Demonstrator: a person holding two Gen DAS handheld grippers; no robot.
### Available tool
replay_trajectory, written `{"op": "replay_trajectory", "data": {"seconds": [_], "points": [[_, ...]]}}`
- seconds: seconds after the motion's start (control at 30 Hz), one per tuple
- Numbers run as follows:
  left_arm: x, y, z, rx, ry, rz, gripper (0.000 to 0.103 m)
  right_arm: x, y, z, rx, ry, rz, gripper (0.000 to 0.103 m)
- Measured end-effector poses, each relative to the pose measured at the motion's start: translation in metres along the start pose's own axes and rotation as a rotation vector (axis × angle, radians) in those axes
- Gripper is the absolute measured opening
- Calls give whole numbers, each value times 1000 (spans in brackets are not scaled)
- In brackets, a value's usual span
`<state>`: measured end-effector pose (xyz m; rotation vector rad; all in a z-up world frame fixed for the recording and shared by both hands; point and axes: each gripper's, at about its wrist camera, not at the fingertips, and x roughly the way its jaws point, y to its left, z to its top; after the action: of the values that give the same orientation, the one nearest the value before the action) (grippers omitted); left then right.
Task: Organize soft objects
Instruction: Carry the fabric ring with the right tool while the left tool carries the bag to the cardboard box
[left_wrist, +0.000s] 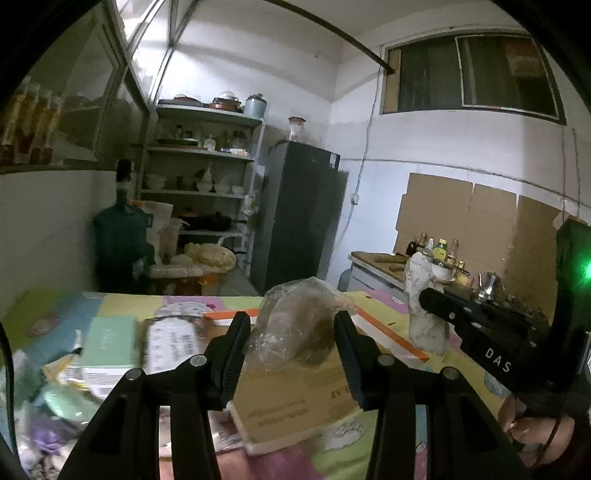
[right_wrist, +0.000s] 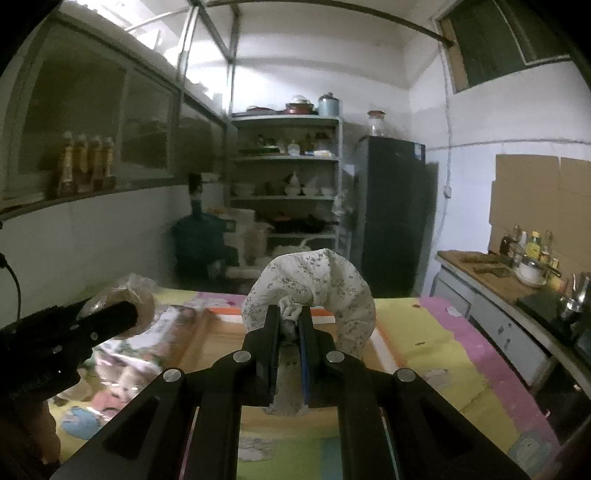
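From where I stand, both hands are up over the counter (left_wrist: 110, 306) with its bright cartoon-patterned cover, each carrying something soft. The left tool (left_wrist: 291, 350) stands half spread, its two black fingers pressed on either side of a clear plastic bag (left_wrist: 295, 325) with a brown, rounded lump inside; the bag sits squarely between the fingers and bulges above their tips. The right tool (right_wrist: 288, 325) is clenched tight on the knotted end of a white floral cloth bundle (right_wrist: 310, 288), which arches up from the pinch and droops to the right of it, so its long axis curves across the tool rather than along it.

Below and ahead of both tools lies a shallow cardboard box (right_wrist: 207, 343) with an orange-edged flap, resting on the counter. It looks like the place these things are meant to go, though that is my guess. The cloth bundle hangs almost directly above the box, and the bagged lump is over it too, so either hand looks placed to lower its load.
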<state>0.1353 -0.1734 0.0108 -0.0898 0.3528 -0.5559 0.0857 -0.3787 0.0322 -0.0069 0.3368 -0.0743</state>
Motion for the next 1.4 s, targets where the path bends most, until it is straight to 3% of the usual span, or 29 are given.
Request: {"op": "replay_trajectory", "data": {"seconds": [0.23, 0.7, 1.13, 1.4], "points": [[53, -26, 0, -5, 89, -15, 47, 27, -34, 3, 17, 64, 10, 9], [138, -33, -23, -81, 309, -35, 47, 105, -78, -27, 103, 286, 10, 9], [166, -47, -43, -46, 414, -9, 47, 124, -90, -45, 99, 372, -11, 9], [170, -53, -47, -2, 436, 24, 47, 132, -88, -52, 109, 404, 14, 9]]}}
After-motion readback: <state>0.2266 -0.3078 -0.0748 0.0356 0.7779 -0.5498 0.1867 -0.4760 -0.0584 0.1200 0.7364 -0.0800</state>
